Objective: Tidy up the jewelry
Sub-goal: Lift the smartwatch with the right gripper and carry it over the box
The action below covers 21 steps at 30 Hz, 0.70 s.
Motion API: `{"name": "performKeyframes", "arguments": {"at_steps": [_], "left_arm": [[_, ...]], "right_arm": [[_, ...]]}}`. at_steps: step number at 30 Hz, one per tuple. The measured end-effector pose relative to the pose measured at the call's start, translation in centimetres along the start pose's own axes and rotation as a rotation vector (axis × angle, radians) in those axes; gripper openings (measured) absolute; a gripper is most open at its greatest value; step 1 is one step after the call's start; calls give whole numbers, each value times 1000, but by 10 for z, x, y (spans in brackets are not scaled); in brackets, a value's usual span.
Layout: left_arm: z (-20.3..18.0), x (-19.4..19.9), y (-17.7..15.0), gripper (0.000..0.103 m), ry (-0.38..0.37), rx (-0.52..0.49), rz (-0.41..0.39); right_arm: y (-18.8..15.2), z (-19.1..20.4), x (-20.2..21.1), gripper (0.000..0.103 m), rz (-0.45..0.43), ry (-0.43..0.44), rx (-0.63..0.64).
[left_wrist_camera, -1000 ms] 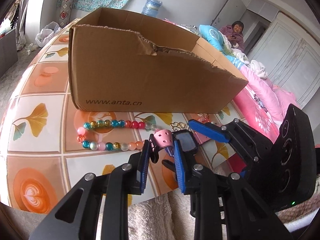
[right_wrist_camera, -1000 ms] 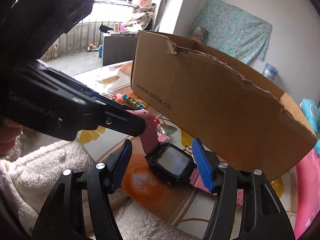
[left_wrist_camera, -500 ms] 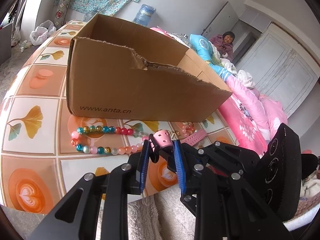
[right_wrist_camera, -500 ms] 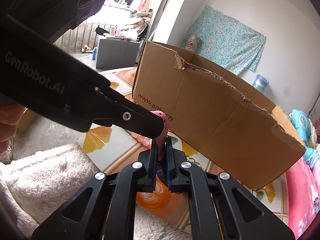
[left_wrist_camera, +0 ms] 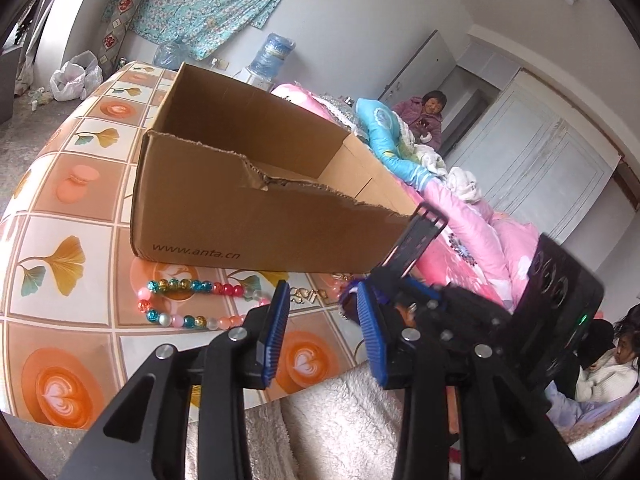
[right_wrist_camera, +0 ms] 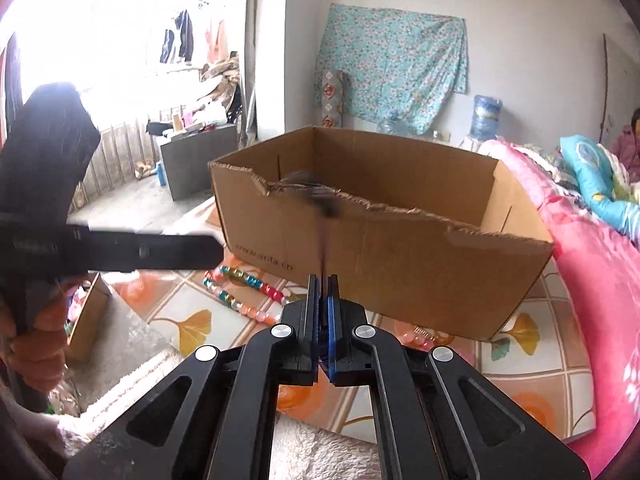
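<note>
My right gripper [right_wrist_camera: 323, 280] is shut on the strap of the pink and black watch [right_wrist_camera: 320, 200], which stands up blurred before the cardboard box [right_wrist_camera: 400, 256]. In the left wrist view my left gripper [left_wrist_camera: 322, 300] is open and empty above the tiled table [left_wrist_camera: 80, 184], with the right gripper [left_wrist_camera: 404, 280] just to its right. A colourful bead necklace [left_wrist_camera: 188, 304] lies on the table before the box [left_wrist_camera: 240, 220]; it also shows in the right wrist view [right_wrist_camera: 244, 292]. Small gold jewellery [left_wrist_camera: 306, 294] lies near the box's front.
A fluffy white cloth [left_wrist_camera: 340, 420] covers the table's near edge. Pink bedding [right_wrist_camera: 592, 280] lies right of the box. A woman [left_wrist_camera: 428, 116] sits behind, a child [left_wrist_camera: 612, 364] at right. Water jugs [left_wrist_camera: 270, 54] stand by the far wall.
My left gripper has opened and let go of the watch strap. My right gripper, shut on the watch, has lifted it up towards the box.
</note>
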<state>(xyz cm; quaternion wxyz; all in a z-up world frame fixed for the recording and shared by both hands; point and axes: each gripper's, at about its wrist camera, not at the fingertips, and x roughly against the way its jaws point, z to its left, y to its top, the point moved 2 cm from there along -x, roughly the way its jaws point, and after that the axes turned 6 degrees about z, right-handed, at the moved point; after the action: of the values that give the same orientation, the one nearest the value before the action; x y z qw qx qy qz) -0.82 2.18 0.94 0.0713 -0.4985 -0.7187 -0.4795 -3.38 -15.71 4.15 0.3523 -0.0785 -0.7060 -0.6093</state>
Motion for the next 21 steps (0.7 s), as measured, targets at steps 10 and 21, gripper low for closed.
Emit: {"name": "performKeyframes", "arguments": {"at_steps": [10, 21], "left_arm": [[-33, -56, -12, 50, 48, -152, 102], [-109, -121, -8, 67, 144, -463, -5]], "right_arm": [[43, -57, 25, 2, -88, -73, -109], [50, -84, 40, 2, -105, -137, -184]]}}
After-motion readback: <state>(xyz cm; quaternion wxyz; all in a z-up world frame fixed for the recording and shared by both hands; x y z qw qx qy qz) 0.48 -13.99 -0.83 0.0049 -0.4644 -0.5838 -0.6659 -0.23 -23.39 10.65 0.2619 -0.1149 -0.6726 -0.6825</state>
